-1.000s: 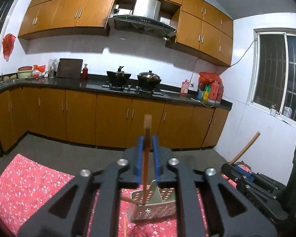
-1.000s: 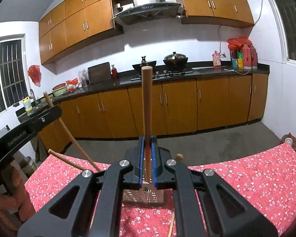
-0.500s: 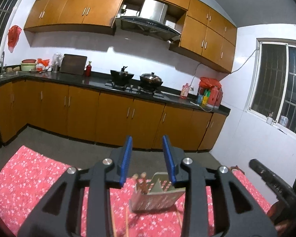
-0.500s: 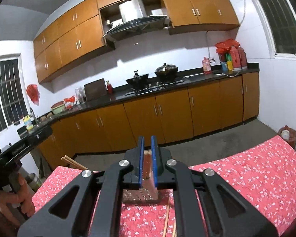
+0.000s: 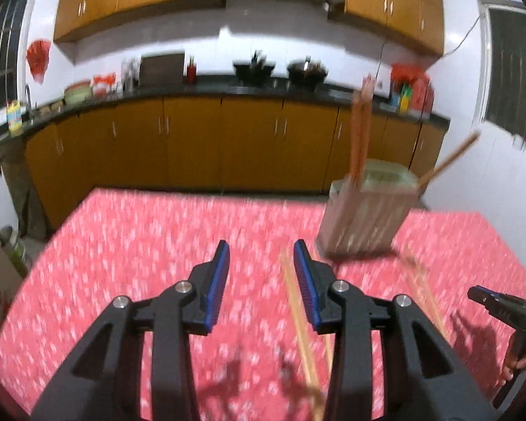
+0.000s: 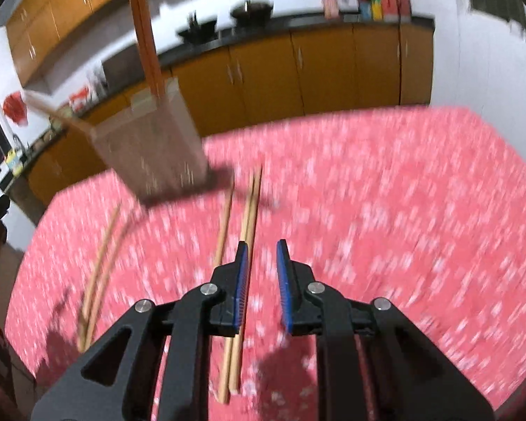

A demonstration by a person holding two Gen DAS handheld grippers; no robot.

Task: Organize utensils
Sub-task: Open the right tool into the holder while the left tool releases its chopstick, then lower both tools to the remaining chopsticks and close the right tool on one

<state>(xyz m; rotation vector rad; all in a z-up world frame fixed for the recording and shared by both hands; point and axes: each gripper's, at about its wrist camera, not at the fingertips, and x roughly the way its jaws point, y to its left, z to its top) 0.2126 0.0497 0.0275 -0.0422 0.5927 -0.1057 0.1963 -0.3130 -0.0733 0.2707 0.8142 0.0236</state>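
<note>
Light, stiff, slippery chopsticks [image 6: 243, 231] on the red-clothed bench [image 6: 385, 193] are best pinched mid-length; left gripper [image 5: 261, 263] and right gripper [image 6: 262, 263] jaws are opening, empty.

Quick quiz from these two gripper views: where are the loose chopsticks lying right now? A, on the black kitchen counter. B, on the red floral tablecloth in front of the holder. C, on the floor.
B: the loose chopsticks lie flat on the red floral tablecloth, in front of the holder.
</note>
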